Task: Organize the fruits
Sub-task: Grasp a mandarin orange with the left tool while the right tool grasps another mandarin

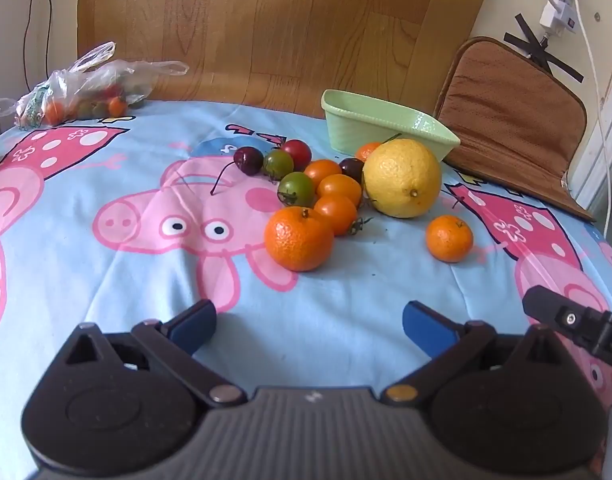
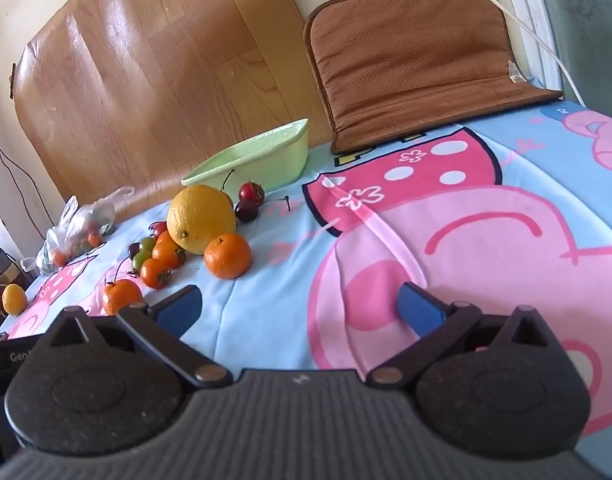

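A heap of fruit lies on the cartoon-print blue cloth [image 1: 146, 280]: a big yellow citrus [image 1: 402, 178] [image 2: 200, 218], a mandarin [image 1: 299, 239] at the front, a smaller mandarin [image 1: 449, 238] [image 2: 228, 256] to the right, several orange, green and red cherry tomatoes [image 1: 338, 190] [image 2: 162, 260], and dark cherries [image 1: 248, 160] [image 2: 246, 210]. Behind them stands an empty light green tray [image 1: 386, 126] [image 2: 258, 160]. My left gripper [image 1: 308, 326] is open, short of the front mandarin. My right gripper [image 2: 300, 306] is open over bare cloth, right of the heap.
A clear plastic bag [image 1: 82, 88] [image 2: 80, 226] with more small fruit lies at the far left. A brown cushion [image 1: 514, 120] [image 2: 418, 60] leans at the back right. A wood-grain board [image 1: 266, 28] stands behind. A lone yellow fruit [image 2: 14, 299] sits far left.
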The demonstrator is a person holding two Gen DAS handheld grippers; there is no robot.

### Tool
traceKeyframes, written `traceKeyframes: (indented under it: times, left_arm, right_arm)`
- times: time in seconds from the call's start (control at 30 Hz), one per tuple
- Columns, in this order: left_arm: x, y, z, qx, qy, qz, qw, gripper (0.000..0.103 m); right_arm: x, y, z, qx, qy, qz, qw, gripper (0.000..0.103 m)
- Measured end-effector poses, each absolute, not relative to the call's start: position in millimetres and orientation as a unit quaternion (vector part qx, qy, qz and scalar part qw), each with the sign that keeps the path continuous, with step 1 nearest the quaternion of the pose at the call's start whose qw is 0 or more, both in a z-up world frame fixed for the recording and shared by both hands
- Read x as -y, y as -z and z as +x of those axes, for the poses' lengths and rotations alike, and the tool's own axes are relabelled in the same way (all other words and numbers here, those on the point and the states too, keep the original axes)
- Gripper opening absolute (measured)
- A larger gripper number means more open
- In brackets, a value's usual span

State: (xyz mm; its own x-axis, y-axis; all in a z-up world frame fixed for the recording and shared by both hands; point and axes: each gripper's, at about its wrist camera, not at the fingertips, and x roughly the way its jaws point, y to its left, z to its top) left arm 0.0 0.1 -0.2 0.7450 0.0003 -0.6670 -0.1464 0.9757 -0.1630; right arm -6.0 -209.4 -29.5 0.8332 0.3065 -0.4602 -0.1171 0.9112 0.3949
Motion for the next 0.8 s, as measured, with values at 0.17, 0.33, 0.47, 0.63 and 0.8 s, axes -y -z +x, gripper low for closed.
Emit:
traceKeyframes:
  times: [0.17,0.33,0.47,0.63,0.8]
  left_arm:
    - [-0.9,-0.5,-2.5,-0.347,-0.023,-0.098,0.933,0.103]
    - [-20.4,0.1,-22.4,-0.31,0.021,-0.134,0.941,0.103]
    - [-47.6,-5.8,-25.5,-0.296,0.021,-0.148,0.943,0.094]
    - [-69.5,-21.1,-14.9,-0.269,0.02,-0.152,0.951,0.084]
    - [-50.4,-25.8,2.4,-0.271,0.047,-0.109,0.955,0.083]
  right_arm:
    - [209.0,27.8,-7.4,-0.267,-0.111,0.164,0.943,0.103]
    - [203.6,26.0,-2.3,-0.276,-0.13,0.13,0.943,0.103]
    - [185.4,22.6,-4.4,-0.263,-0.16,0.085,0.948,0.099]
    - [150.1,12.1,12.9,-0.264,-0.238,0.034,0.934,0.075]
    - [146.5,6.1,21.1,-0.231,-0.249,-0.002,0.94,0.059]
